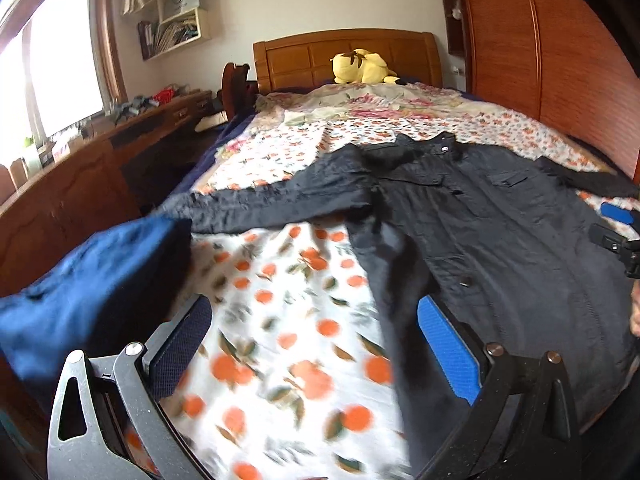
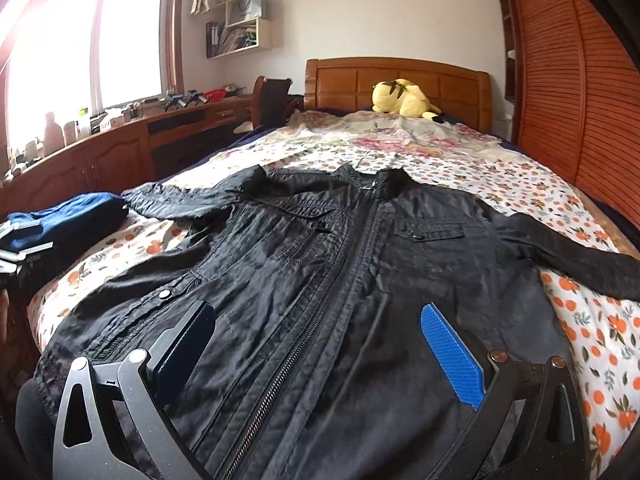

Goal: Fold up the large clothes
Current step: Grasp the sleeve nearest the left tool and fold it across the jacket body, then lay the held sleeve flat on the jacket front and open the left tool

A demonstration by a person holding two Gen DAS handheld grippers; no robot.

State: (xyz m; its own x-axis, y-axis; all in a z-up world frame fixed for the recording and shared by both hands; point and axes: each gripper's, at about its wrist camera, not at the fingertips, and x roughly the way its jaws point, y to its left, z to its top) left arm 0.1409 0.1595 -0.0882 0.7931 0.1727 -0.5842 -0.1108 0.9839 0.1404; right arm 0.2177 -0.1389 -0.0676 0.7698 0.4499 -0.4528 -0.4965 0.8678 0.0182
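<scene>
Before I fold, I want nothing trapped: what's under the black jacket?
Only the orange-print bedsheet shows around the black jacket. Whatever lies directly beneath it is covered.

A jacket (image 2: 340,280) lies spread on the bed (image 2: 592,320), collar toward the headboard (image 2: 400,80) — a plush toy (image 2: 404,98) behind it, folded clothes (image 2: 68,220) to its left.

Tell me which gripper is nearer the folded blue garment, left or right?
Left. The left gripper hovers open over the bedsheet with the blue garment right beside its left finger. The right gripper is open over the black jacket, the blue garment far off to its left.
</scene>
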